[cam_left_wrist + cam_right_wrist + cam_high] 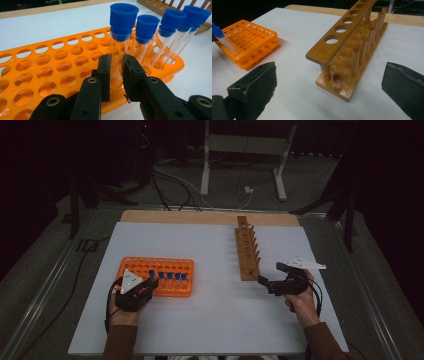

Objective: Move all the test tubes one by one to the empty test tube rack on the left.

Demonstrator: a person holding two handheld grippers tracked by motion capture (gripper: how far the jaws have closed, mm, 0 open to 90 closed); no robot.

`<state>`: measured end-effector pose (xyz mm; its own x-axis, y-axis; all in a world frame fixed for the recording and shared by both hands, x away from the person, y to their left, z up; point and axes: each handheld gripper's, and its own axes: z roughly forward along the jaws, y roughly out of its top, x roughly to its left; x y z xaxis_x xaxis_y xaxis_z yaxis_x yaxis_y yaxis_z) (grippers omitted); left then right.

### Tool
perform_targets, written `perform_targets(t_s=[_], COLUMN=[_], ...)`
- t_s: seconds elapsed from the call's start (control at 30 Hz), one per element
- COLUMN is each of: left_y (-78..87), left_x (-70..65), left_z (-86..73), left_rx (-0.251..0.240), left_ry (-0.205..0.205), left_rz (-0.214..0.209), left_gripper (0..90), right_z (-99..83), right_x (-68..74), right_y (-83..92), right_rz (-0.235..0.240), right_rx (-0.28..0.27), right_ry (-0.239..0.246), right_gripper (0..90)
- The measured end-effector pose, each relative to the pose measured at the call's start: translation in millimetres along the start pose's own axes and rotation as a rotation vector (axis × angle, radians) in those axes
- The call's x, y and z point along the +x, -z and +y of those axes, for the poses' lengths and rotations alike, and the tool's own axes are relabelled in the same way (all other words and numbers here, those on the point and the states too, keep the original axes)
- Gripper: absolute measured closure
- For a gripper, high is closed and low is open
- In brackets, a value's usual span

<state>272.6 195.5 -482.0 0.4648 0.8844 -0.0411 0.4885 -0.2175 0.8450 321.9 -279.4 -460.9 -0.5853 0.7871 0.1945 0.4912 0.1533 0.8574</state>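
No readable writing is showing on anything here. An orange rack (167, 270) is sitting on the left half of the white worktop (210, 310), and five clear tubes with blue caps are standing in a row along its near edge. The left gripper (116, 75) is reaching in at the leftmost tube (120, 47) of that row; its two black fingers (105, 75) are closing in on either side of the glass just below the cap, nearly touching it or just touching it, and I cannot tell whether they are actually pressing. The other four tubes (160, 40) are leaning slightly away to the right in the left gripper view. The tube is sitting in the rack's front row, with many empty holes behind it.

One wooden rack (247, 251) is lying on the right half of the worktop, with a row of round holes and a row of pegs, all empty. The right gripper (272, 282) is hovering just beside its near end, fingers (254, 85) spread wide apart and holding nothing.

Beyond the worktop, cables and a white stand (245, 155) are resting on the dark floor.
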Motion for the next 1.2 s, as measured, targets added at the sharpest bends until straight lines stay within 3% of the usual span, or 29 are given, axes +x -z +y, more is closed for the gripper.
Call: perform_targets(t_s=[0.2,0.5,0.63,0.83,1.03,1.2], left_y=[-4.9,-5.8,-4.3,9.0,22.7,33.0], left_x=[-4.6,-2.9,-0.9,8.2,16.2,20.7], left_z=[-1.7,-4.4,-5.9,-3.5,-4.5,-2.5], left_rx=[0.073,0.068,0.053,-0.045,-0.146,-0.218], left_ry=[-0.043,-0.021,-0.003,0.047,0.062,0.062], left_rz=[0.023,0.013,0.003,-0.018,-0.033,-0.005], left_gripper=[78.5,78.0,71.8,61.0,50.1,39.6], right_z=[-0.9,-1.0,-0.6,-2.8,-10.4,-17.5], right_x=[2.7,5.4,4.8,3.1,6.3,10.4], right_y=[-0.8,0.0,3.3,10.7,16.0,22.7], right_rz=[0.0,-0.006,-0.003,-0.002,0.005,-0.012], right_rx=[0.006,0.008,-0.005,-0.031,-0.059,-0.094], right_ry=[0.007,0.022,0.017,0.0,0.011,0.041], right_gripper=[0.0,0.0,0.0,0.0,0.0,0.0])
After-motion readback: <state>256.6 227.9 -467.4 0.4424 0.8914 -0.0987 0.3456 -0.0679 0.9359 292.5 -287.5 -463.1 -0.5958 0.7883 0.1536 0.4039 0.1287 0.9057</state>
